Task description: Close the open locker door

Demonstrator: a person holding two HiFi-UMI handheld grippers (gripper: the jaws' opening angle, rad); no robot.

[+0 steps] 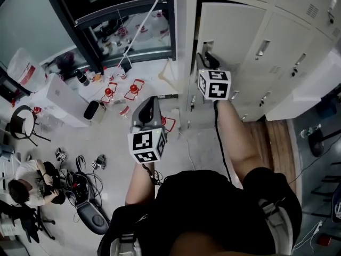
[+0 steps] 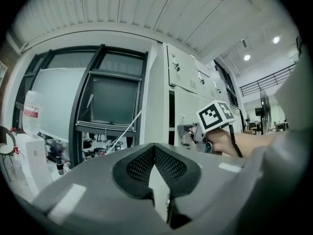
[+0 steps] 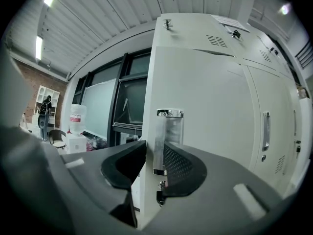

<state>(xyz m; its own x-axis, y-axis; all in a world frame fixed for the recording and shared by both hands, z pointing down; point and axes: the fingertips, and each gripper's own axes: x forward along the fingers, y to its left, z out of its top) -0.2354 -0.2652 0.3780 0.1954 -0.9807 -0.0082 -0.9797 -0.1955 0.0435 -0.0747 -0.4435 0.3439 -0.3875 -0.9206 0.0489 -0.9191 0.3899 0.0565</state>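
Beside the window, at the left end of the lockers (image 1: 187,36), the door (image 1: 234,28) stands a little ajar, and a dark slit shows along its free edge. Its long axis runs upright. Its face looks out into the room, with the free edge to the left and the hinges, I judge, on the right. My right gripper (image 3: 151,168) points level and is clamped over that free edge at the handle (image 3: 168,141), one jaw behind the door and the other on the face against the chrome. My left gripper (image 2: 155,151) hangs back from the lockers with its jaws together on nothing, and I leave it out of this. To close the door well, I want to swing the edge along the hinge's arc rather than shove it straight, with the wrist level so the door doesn't rack. The inner jaw sits where door meets frame, so I judge I must let go and slip it out before the slit closes, then press the face near the handle to seat the door.
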